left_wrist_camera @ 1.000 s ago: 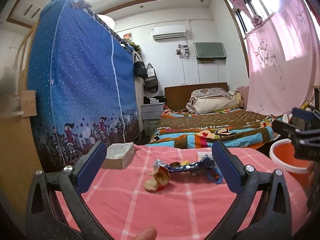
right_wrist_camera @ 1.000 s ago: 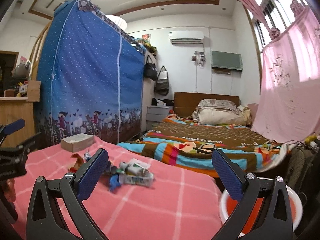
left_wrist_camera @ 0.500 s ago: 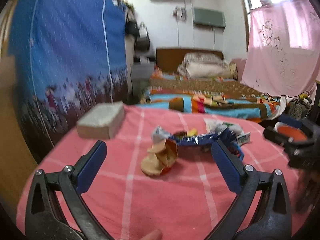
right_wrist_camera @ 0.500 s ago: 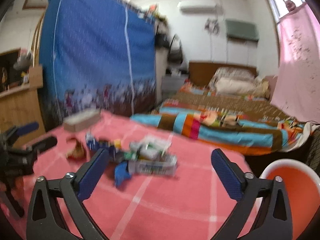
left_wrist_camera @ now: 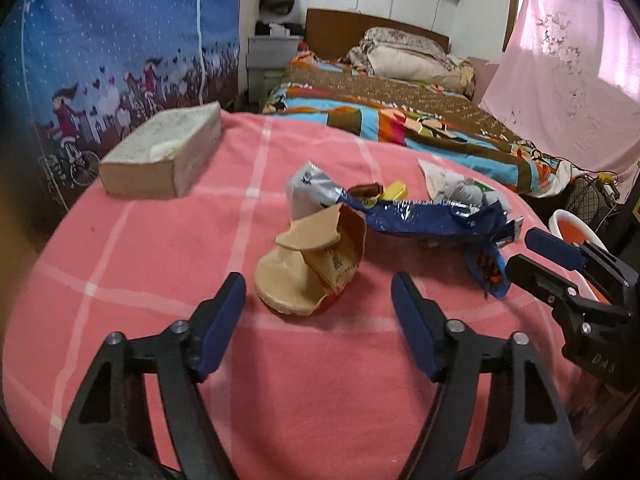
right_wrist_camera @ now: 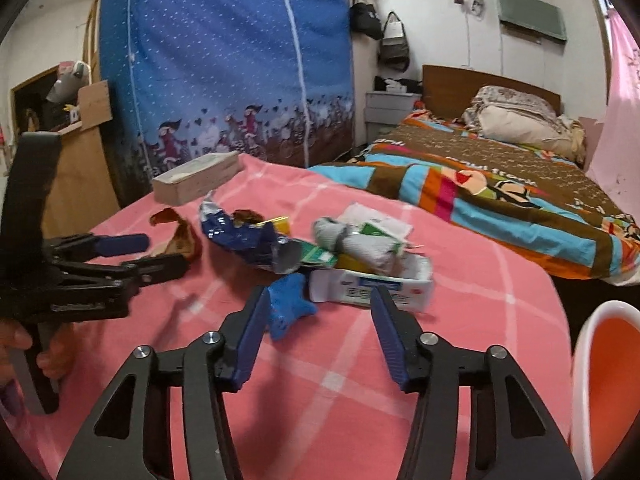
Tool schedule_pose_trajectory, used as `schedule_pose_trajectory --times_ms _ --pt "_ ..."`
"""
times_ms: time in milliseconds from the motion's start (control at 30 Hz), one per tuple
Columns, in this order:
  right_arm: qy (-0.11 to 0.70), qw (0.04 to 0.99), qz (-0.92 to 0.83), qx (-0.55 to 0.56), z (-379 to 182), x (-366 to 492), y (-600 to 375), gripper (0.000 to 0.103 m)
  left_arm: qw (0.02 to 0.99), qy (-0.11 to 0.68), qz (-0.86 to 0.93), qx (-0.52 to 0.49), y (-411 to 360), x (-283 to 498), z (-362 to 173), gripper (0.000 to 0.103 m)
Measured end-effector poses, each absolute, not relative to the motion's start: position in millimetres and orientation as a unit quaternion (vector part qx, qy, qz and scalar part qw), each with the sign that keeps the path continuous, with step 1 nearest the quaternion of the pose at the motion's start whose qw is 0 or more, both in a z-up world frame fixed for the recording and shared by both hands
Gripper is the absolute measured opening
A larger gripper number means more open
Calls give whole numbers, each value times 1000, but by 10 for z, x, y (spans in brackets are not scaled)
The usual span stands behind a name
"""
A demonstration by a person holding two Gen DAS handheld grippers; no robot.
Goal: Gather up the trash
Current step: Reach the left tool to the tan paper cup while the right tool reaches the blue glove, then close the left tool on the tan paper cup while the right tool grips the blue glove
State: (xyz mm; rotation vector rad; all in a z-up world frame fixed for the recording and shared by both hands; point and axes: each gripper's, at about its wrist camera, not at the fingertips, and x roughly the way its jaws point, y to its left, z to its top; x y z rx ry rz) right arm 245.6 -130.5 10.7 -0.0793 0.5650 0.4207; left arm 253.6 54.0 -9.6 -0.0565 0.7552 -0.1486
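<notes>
A heap of trash lies on the pink checked cloth (left_wrist_camera: pixel 152 272). In the left wrist view a torn tan paper cup (left_wrist_camera: pixel 316 264) is nearest, and a crumpled blue wrapper (left_wrist_camera: pixel 424 220) lies behind it. My left gripper (left_wrist_camera: pixel 318 294) points down at the cup. Its jaws are closing, with the cup's near end between the tips and the pads clear of it. In the right wrist view my right gripper (right_wrist_camera: pixel 320 304) is also closing. A blue scrap (right_wrist_camera: pixel 288 308) lies by its left finger and a white carton (right_wrist_camera: pixel 372 286) is just ahead, with neither pressed.
A tissue box (left_wrist_camera: pixel 160 152) sits on the cloth at the far left. An orange bin with a white rim (right_wrist_camera: pixel 600 380) stands off the cloth's right edge. Beyond are a bed with a striped blanket (right_wrist_camera: pixel 480 184) and a blue fabric wardrobe (right_wrist_camera: pixel 224 60). A hand (right_wrist_camera: pixel 16 344) holds the left gripper (right_wrist_camera: pixel 160 254).
Both grippers have tipped downward and moved in close to the trash heap. Both pairs of jaws have narrowed from wide open. The trash has not moved.
</notes>
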Motion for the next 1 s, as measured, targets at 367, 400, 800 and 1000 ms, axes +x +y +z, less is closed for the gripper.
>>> schedule_pose_trajectory --times_ms 367,400,800,1000 --pt "305 922 237 -17 29 2559 -1193 44 922 378 -79 -36 530 2599 -87 50" --pt "309 920 241 -13 21 2576 -1194 41 922 377 -82 -36 518 2590 -81 50" --pt "323 905 274 16 -24 2580 -1173 25 929 358 -83 -49 503 2429 -30 50" --pt "291 914 280 23 27 2393 -1278 25 942 319 -87 -59 449 2224 55 49"
